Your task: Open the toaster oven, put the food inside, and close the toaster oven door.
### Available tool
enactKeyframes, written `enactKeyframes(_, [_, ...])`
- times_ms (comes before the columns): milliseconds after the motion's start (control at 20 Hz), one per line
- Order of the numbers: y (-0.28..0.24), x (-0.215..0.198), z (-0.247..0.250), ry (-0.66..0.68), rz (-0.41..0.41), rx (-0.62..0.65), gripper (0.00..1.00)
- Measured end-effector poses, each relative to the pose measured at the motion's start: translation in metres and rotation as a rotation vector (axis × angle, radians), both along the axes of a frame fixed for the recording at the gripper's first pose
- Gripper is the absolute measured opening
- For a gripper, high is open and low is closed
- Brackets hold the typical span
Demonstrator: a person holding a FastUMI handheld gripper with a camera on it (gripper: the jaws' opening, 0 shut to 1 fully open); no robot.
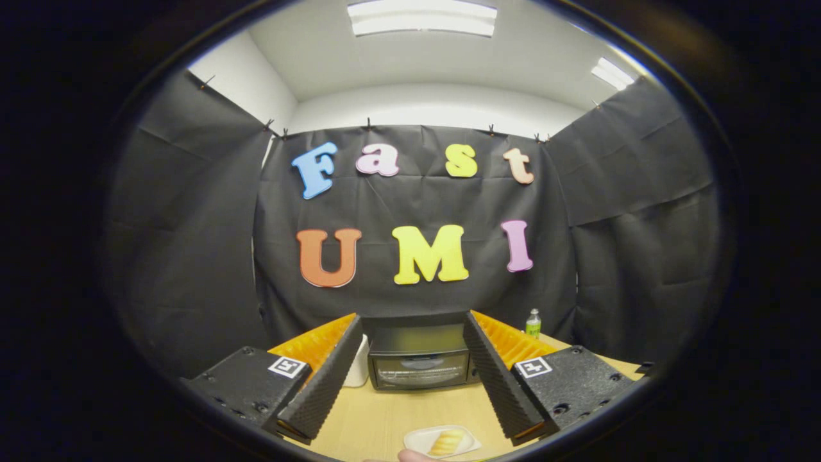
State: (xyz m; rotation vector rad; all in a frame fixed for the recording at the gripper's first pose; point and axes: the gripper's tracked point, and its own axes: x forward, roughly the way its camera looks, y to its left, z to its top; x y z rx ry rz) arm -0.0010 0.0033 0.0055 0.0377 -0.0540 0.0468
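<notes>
While my tongs (410,427) hang spread wide and empty above the wooden table (378,417), a small white dish of yellow food (442,441) lies nearest, just below the fingers. Beyond them, framed between the two, stands the black toaster oven (420,359), door closed. Opening it seems first: I must reach forward to its door.

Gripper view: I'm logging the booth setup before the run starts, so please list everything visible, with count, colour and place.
toaster oven: one, black, door closed, on the table beyond the fingers, seen between them.
food: one piece, yellow, on the plate.
plate: one, white, on the table nearer than the oven.
white object: one, left of the oven, partly hidden, type unclear.
bottle: one, small, green, right of the oven at the back.
table: one, light wood.
fingers: two, spread apart, holding nothing.
</notes>
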Motion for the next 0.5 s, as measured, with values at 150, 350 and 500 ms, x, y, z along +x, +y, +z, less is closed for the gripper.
enactKeyframes(150, [0.0,0.006,-0.009,0.027,0.041,0.035,1.0])
enactKeyframes(350, [0.001,0.027,-0.024,0.111,0.074,0.0,1.0])
enactKeyframes(500, [-0.014,0.065,-0.021,0.1,0.046,-0.03,1.0])
